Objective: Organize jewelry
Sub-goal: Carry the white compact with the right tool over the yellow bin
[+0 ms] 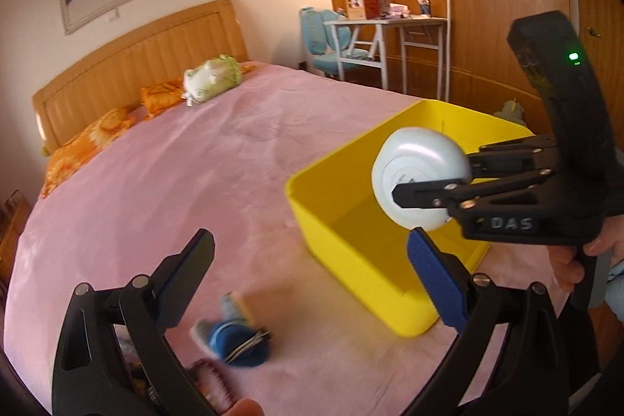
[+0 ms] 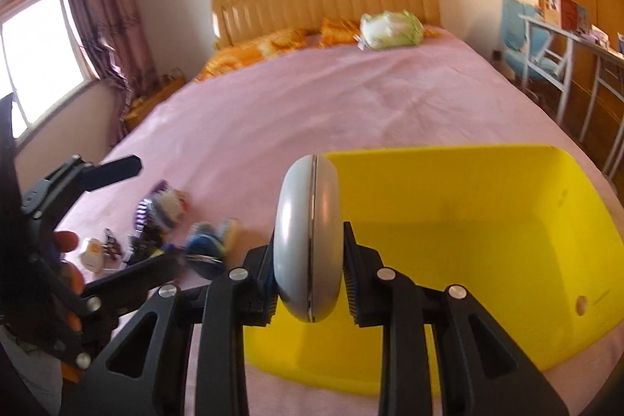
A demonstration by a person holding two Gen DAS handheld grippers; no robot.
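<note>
A round white case (image 2: 308, 240) stands on edge between the pads of my right gripper (image 2: 310, 289), which is shut on it just over the near rim of a yellow bin (image 2: 468, 221). In the left wrist view the same white case (image 1: 419, 162) hangs above the yellow bin (image 1: 351, 252), clamped by the right gripper (image 1: 433, 182). My left gripper (image 1: 312, 260) is open and holds nothing, hovering over the pink bedspread. Small jewelry items lie in a blurred pile (image 2: 163, 221) left of the bin, among them a blue pouch (image 1: 238, 342).
The pink bed (image 1: 195, 162) stretches away to a wooden headboard with orange pillows (image 2: 273, 45) and a green-white plush (image 2: 390, 26). A white desk and blue chair (image 1: 335, 41) stand at the far right by wooden wardrobes. A curtained window (image 2: 39, 49) is at left.
</note>
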